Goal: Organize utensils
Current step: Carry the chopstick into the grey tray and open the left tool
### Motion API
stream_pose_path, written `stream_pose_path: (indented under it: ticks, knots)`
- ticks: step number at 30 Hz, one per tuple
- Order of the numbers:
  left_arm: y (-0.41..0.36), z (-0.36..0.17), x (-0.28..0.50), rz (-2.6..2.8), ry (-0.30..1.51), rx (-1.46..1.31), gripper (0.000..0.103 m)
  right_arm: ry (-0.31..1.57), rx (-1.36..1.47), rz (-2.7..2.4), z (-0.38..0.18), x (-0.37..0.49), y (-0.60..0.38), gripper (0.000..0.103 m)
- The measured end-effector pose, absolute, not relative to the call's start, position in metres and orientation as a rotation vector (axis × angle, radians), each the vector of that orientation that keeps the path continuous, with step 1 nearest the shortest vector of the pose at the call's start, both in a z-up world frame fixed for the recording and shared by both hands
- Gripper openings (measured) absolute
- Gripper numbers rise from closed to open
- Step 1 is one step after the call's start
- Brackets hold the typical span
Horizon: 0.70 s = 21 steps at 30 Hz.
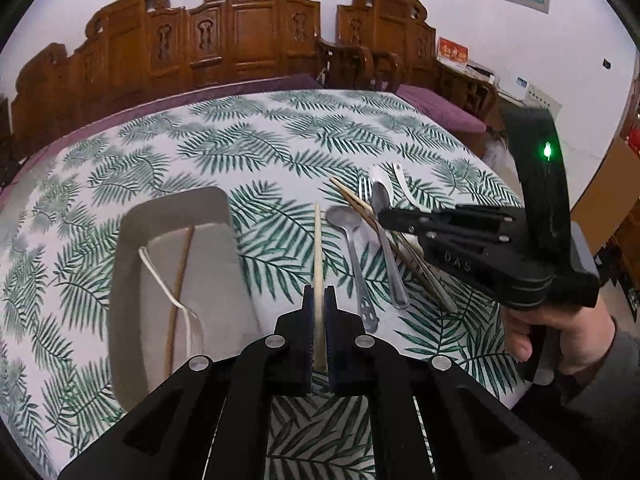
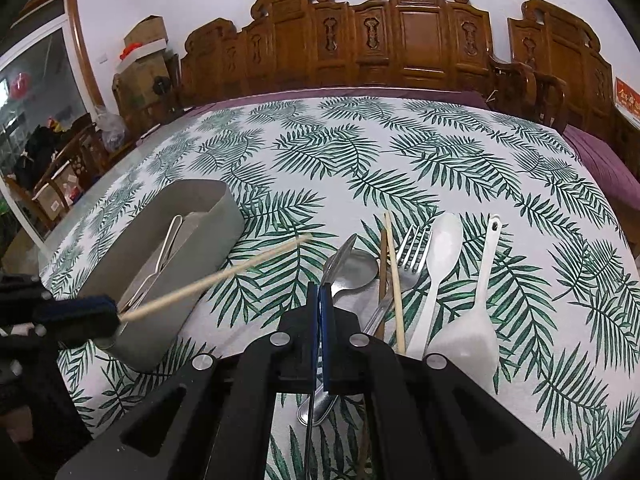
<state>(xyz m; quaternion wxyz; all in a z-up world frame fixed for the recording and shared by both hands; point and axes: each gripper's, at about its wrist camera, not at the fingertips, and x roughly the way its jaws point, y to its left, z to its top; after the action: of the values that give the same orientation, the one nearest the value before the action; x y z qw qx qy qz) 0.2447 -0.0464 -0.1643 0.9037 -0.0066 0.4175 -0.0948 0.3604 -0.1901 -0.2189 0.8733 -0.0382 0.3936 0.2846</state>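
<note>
My left gripper (image 1: 319,294) is shut on a pale wooden chopstick (image 1: 317,248) that points forward over the table; it also shows in the right wrist view (image 2: 224,276). The grey tray (image 1: 132,220) lies to its left and holds a white fork (image 1: 168,292) and a brown chopstick (image 1: 180,276). My right gripper (image 2: 320,292) is shut on a metal spoon (image 2: 334,264), held on edge above another metal spoon (image 2: 358,270). On the cloth to the right lie chopsticks (image 2: 394,280), a metal fork (image 2: 412,260), a white spoon (image 2: 440,256) and a white spatula (image 2: 480,300).
The table has a white cloth with green leaves (image 2: 400,152). Carved wooden chairs (image 2: 416,32) stand along its far edge. The right gripper's body (image 1: 500,248) and hand (image 1: 560,328) are at the right of the left wrist view, over the utensil pile.
</note>
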Motion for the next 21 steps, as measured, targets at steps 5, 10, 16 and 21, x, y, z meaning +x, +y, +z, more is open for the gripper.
stream_pose_path:
  ticks: [5, 10, 16, 21]
  knots:
    - [-0.032, -0.152, 0.241, -0.181, 0.837, -0.037, 0.004, 0.82, -0.082, 0.594, -0.218, 0.36, -0.189, 0.002]
    - [-0.02, -0.139, 0.236, -0.169, 0.807, -0.058, 0.004, 0.813, -0.081, 0.6, -0.217, 0.359, -0.188, 0.002]
    - [0.002, -0.126, 0.225, -0.129, 0.773, -0.084, 0.004, 0.808, -0.086, 0.612, -0.215, 0.356, -0.185, 0.002]
    - [0.024, -0.138, 0.227, -0.073, 0.798, -0.108, 0.004, 0.806, -0.09, 0.618, -0.214, 0.354, -0.182, 0.002]
